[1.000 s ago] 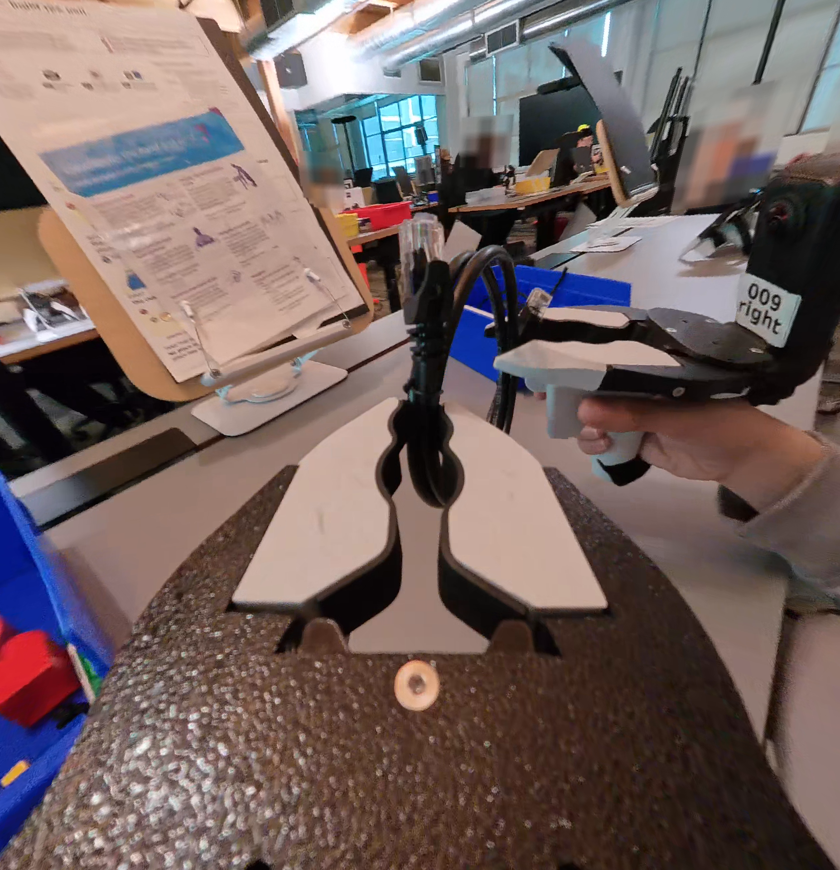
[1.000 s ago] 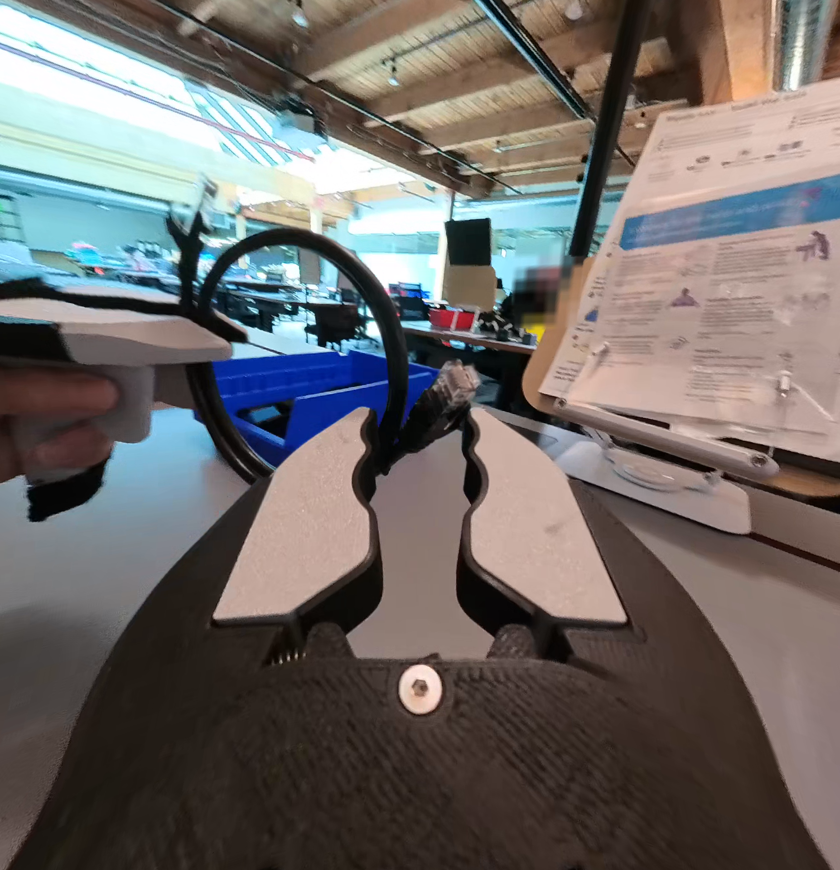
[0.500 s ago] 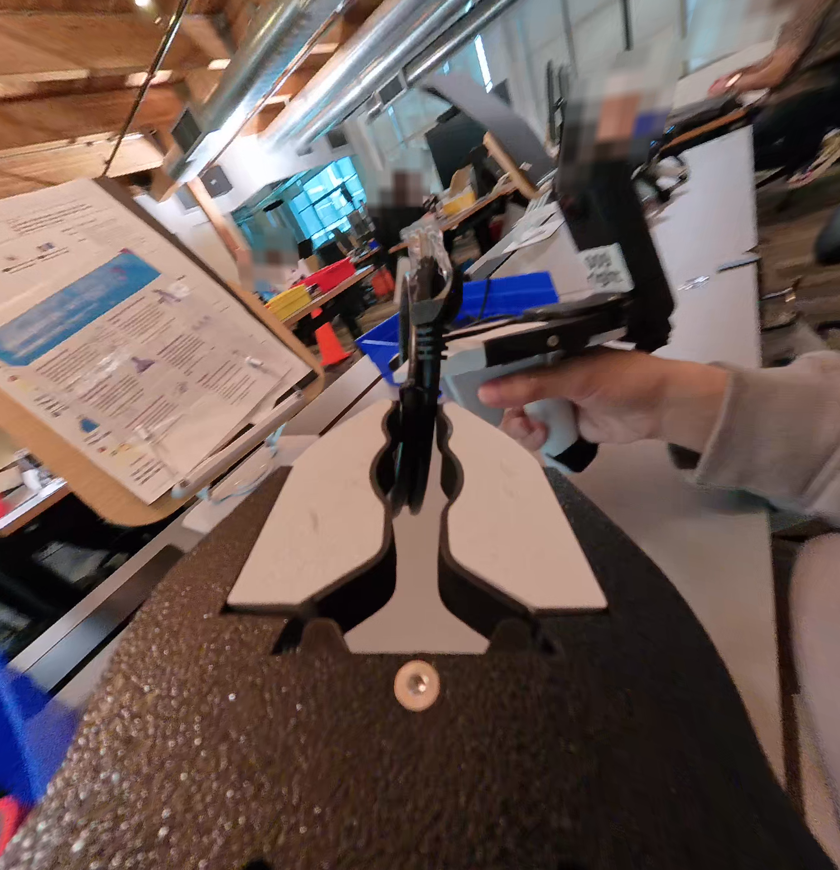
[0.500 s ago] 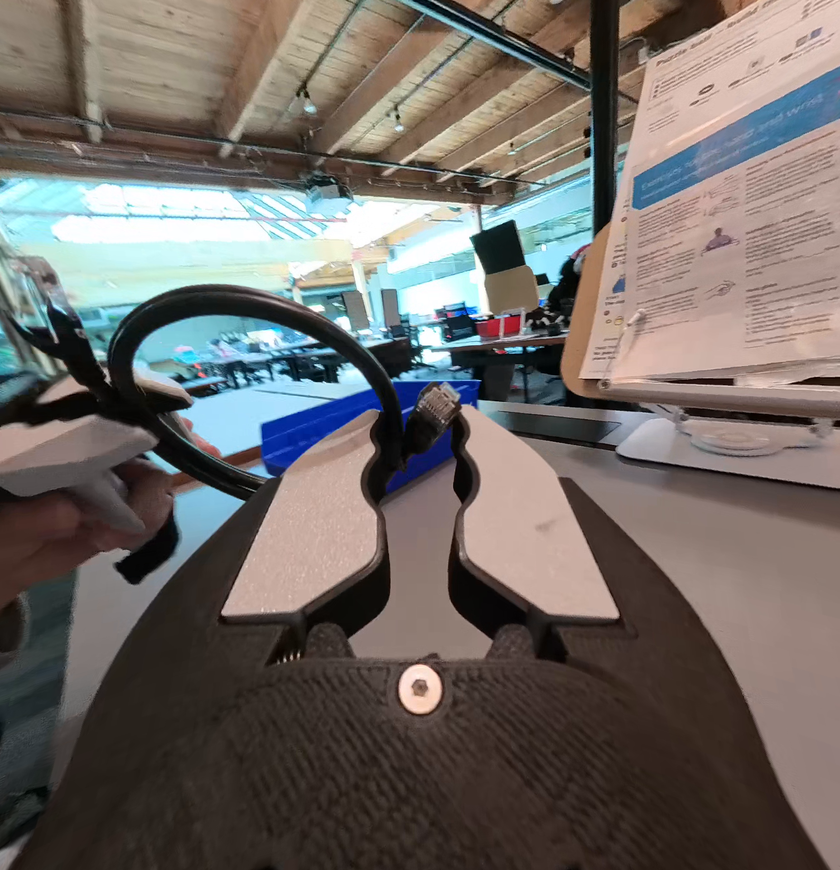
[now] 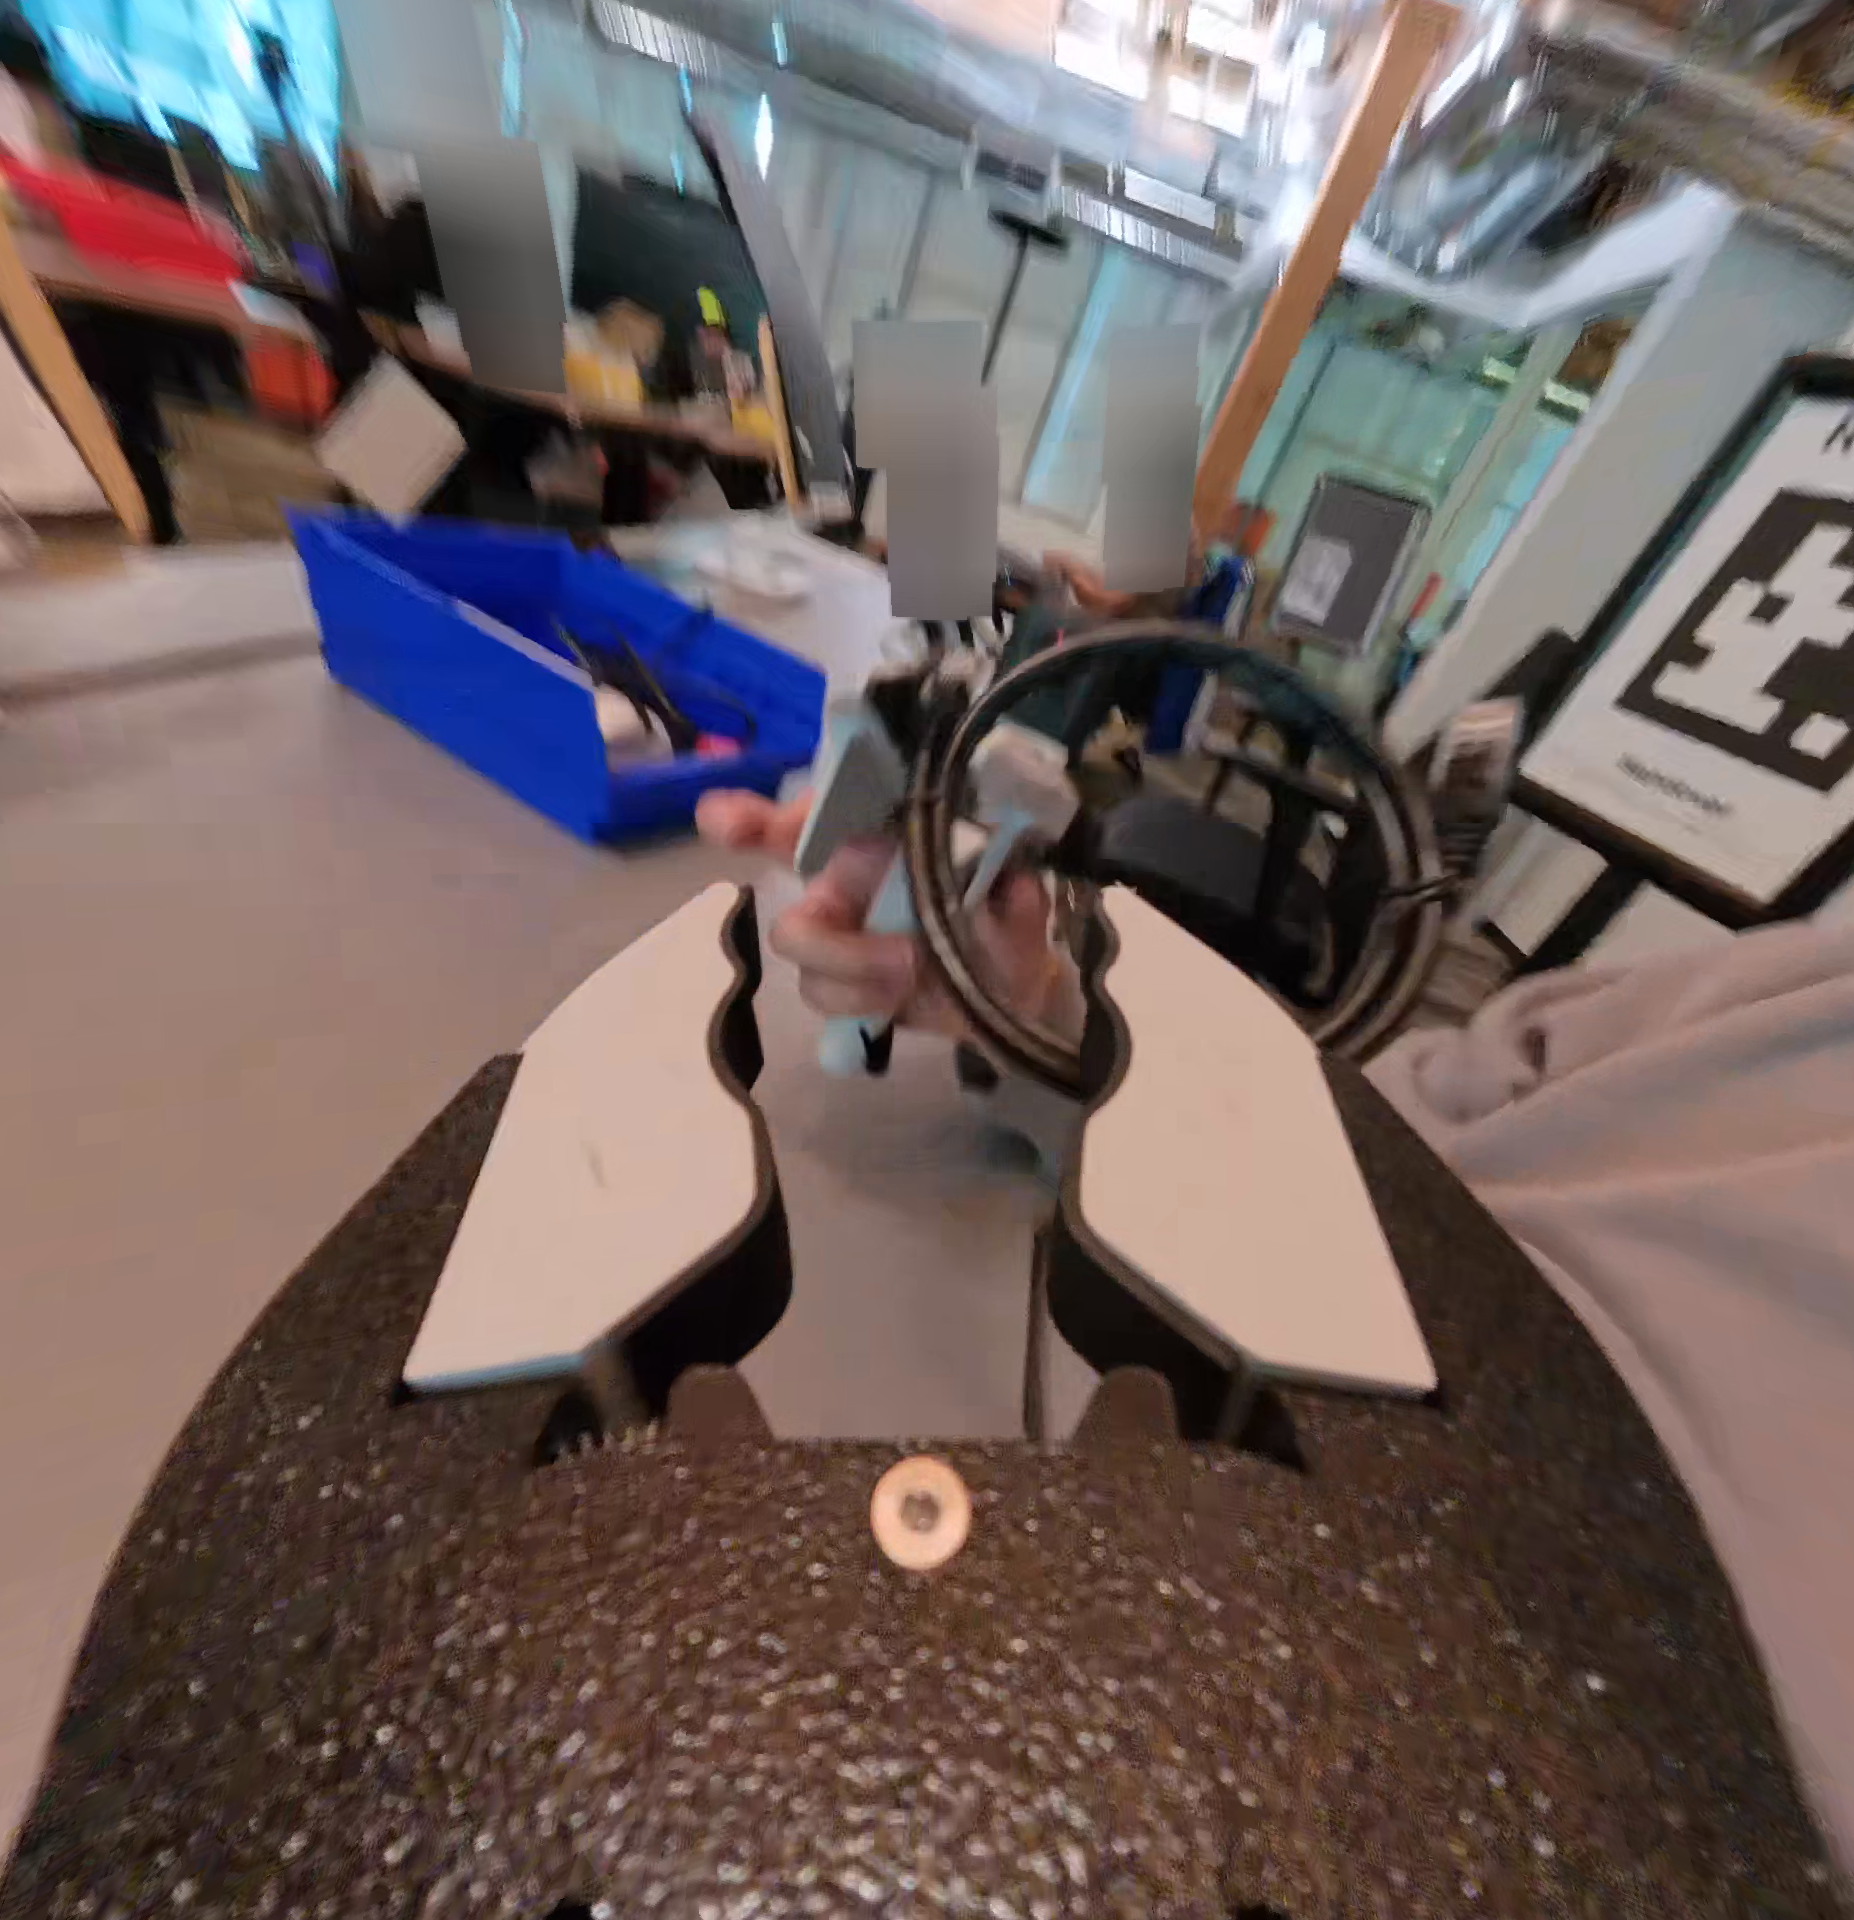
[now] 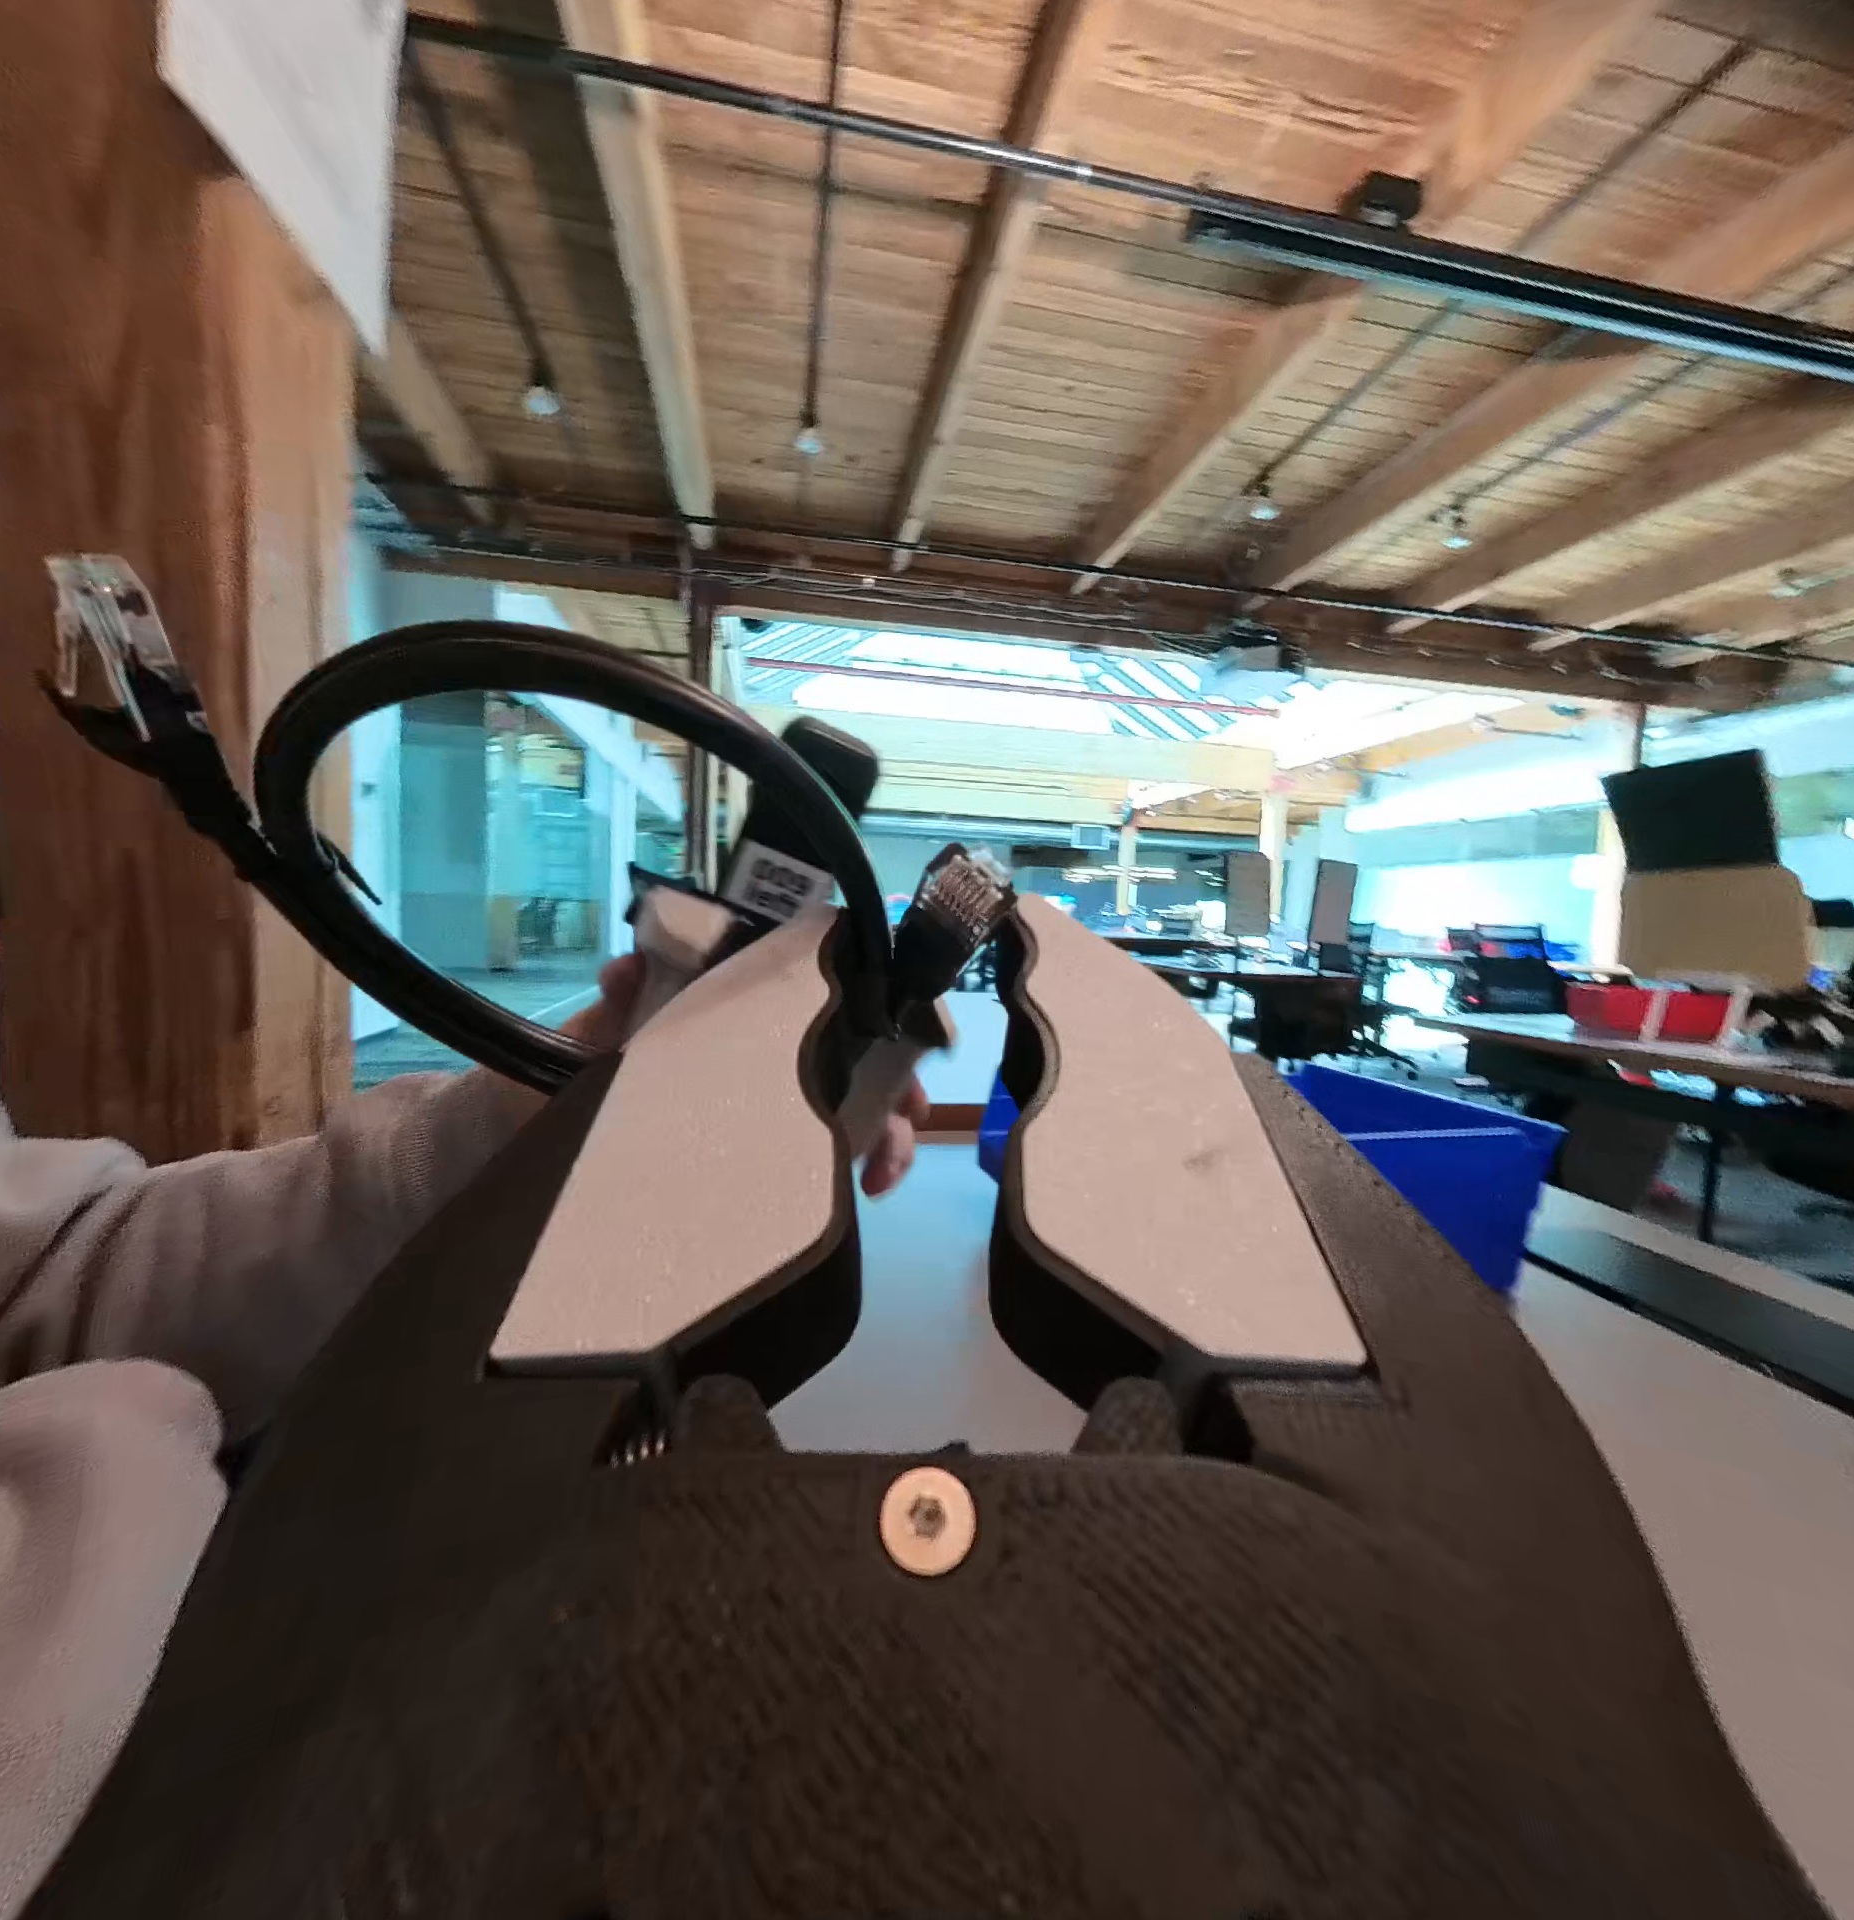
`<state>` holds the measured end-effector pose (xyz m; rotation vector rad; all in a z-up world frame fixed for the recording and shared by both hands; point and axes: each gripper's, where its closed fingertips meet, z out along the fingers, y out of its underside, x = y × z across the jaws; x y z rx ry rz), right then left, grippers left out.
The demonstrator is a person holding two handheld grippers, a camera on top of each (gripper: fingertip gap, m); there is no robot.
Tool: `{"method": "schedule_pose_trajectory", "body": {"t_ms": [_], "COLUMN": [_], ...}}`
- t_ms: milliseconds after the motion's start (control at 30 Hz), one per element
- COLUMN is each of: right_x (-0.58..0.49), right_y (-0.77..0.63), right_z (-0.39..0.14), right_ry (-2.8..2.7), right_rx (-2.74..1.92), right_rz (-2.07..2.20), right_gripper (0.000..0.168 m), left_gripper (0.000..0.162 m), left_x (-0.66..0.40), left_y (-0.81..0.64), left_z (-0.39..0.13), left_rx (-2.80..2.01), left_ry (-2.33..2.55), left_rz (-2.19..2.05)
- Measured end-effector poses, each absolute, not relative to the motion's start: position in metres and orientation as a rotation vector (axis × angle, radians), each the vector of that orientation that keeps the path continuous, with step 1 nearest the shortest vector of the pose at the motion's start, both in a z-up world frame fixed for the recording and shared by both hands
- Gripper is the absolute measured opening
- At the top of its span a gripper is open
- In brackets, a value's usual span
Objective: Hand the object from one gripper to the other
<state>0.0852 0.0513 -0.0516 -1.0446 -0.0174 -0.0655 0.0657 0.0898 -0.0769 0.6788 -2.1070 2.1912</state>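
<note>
A coiled black network cable [image 5: 1359, 997] with clear plugs hangs in a ring from my right gripper [image 5: 933, 790], which faces the left wrist camera just ahead. My left gripper [image 5: 921, 914] is open and empty, its jaws wide apart just short of the ring. In the right wrist view my right gripper [image 6: 928, 925] is shut on the cable [image 6: 590, 660]: one plug [image 6: 964, 894] sticks up between the fingers, and the loop and the other plug [image 6: 102, 623] stand out to the left. A finger [image 6: 684, 925] of the left gripper shows behind it.
Both grippers are above a grey table [image 5: 227, 987]. A blue bin [image 5: 507, 634] with small items stands at the back left; it also shows in the right wrist view [image 6: 1422, 1143]. A framed black-and-white marker sign [image 5: 1754, 644] stands right. A grey sleeve [image 5: 1629, 1195] fills the right side.
My left gripper has opened, let go of the cable and drawn back from it. The right gripper now holds the cable alone. Both views have swung round.
</note>
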Motion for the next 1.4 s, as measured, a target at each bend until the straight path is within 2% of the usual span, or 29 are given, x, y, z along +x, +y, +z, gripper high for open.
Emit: {"method": "schedule_pose_trajectory", "body": {"t_ms": [100,200,233,267,433,467,567,800,933,1000,1067,1200,1267,1367,1400], "right_x": [0.074,0.071,0.074,0.079,0.088,0.095,0.107,0.08,0.064,0.058,0.05,0.049,0.05,0.064,0.07], "right_y": [0.06,0.065,0.065,0.066,0.078,0.08,0.075,0.051,0.067,0.079,0.086,0.092,0.095,0.095,0.093], "right_z": [-0.055,-0.059,-0.06,-0.062,-0.085,-0.091,-0.1,-0.065,-0.075,-0.089,-0.097,-0.1,-0.097,-0.082,-0.077], "right_ry": [-0.07,-0.089,-0.079,-0.061,-0.061,-0.04,0.003,0.022,0.0,-0.037,-0.088,-0.149,-0.183,-0.139,-0.136], "right_rx": [-1.069,-1.093,-1.104,-1.126,-1.307,-1.359,-1.473,-1.308,-1.407,-1.503,-1.544,-1.556,-1.525,-1.425,-1.389], "right_rz": [-0.042,-0.041,-0.059,-0.09,-0.27,-0.331,-0.414,-0.087,-0.021,-0.037,-0.018,-0.093,-0.175,-0.353,-0.44], "right_gripper": [0.026,0.026,0.026,0.026,0.026,0.033,0.035,0.03,0.032,0.014,0.01,0.006,0.006,0.006,0.006], "left_gripper": [0.059,0.056,0.042,0.019,0.008,0.007,0.007,0.007,0.007,0.007,0.007,0.011,0.019,0.058,0.065], "left_x": [0.052,0.042,0.042,0.046,0.093,0.102,0.12,0.126,0.125,0.123,0.124,0.122,0.12,0.123,0.124], "left_y": [0.071,0.058,0.057,0.057,0.081,0.09,0.11,0.132,0.131,0.128,0.128,0.13,0.131,0.143,0.146], "left_z": [-0.11,-0.119,-0.121,-0.122,-0.141,-0.142,-0.128,-0.091,-0.089,-0.089,-0.09,-0.084,-0.079,-0.07,-0.069], "left_rx": [0.604,0.511,0.496,0.504,0.753,0.786,0.829,0.604,0.469,0.418,0.414,0.547,0.625,0.901,0.995], "left_ry": [-2.188,-2.184,-2.198,-2.228,-2.649,-2.761,-3.026,-3.273,-3.336,-3.361,-3.405,-3.261,-3.129,-2.948,-2.856], "left_rz": [1.925,1.856,1.857,1.864,1.9,1.916,2.028,2.382,2.436,2.436,2.41,2.482,2.546,2.573,2.564]}}
